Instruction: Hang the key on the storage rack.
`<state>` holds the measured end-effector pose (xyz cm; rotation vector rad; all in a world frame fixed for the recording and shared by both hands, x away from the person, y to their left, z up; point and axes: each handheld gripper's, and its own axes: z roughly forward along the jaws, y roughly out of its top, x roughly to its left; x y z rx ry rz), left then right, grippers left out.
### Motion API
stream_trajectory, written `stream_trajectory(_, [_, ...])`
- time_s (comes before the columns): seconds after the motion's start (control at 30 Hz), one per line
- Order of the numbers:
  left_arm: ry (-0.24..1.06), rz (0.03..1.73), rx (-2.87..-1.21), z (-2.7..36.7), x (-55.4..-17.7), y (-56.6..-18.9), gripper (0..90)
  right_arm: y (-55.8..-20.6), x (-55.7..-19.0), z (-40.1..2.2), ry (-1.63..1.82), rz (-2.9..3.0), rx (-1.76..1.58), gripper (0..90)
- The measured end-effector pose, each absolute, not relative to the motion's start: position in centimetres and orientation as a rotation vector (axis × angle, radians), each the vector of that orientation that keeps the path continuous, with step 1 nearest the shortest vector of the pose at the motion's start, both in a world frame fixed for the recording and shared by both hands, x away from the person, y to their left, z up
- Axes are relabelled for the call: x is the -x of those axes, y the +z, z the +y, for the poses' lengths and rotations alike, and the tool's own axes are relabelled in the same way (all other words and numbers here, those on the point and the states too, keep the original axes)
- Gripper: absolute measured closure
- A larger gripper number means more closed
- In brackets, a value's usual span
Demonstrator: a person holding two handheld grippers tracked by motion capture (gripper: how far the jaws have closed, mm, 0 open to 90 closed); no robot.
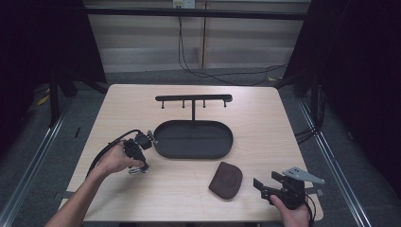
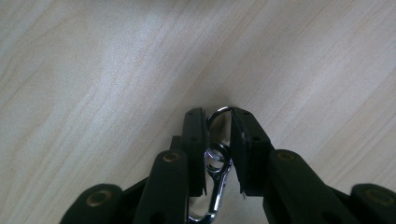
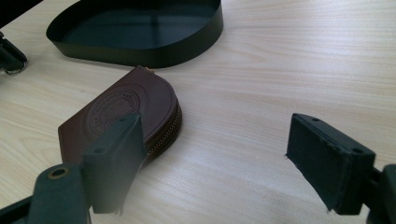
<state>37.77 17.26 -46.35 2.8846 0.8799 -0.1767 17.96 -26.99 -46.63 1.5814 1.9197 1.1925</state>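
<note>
On the pale wooden bench [image 1: 142, 198], the left gripper [image 2: 218, 116] points down near the left end of the black oval tray [image 1: 226, 152], its jaws drawn narrow around a metal key ring with a snap hook [image 2: 217, 175]; the ring sits between the pads and looks pinched at its top loop against the wood. The right gripper [image 3: 212, 158] rests near the front right corner, jaws spread wide and holding nothing, with bare bench between them. A brown leather coin pouch [image 3: 126, 114] lies just beside its left jaw, in front of the tray wall. Behind the tray stands a black hook rack [image 1: 194, 98], with open wood to either side.
</note>
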Motion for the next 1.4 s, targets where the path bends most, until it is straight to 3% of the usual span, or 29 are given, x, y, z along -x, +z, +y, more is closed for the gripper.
stream_trajectory(0.37, [-0.2, 0.895, -2.826, 17.9, -37.9, -44.8, 88.5, -46.7, -18.0, -27.0, 1.185, 1.919, -1.589, 18.7])
stream_trajectory(1.4, [-0.167, 0.952, -2.851, 18.9, -37.2, -40.3, 89.5, -46.7, -18.0, -27.0, 1.185, 1.917, -1.59, 18.7])
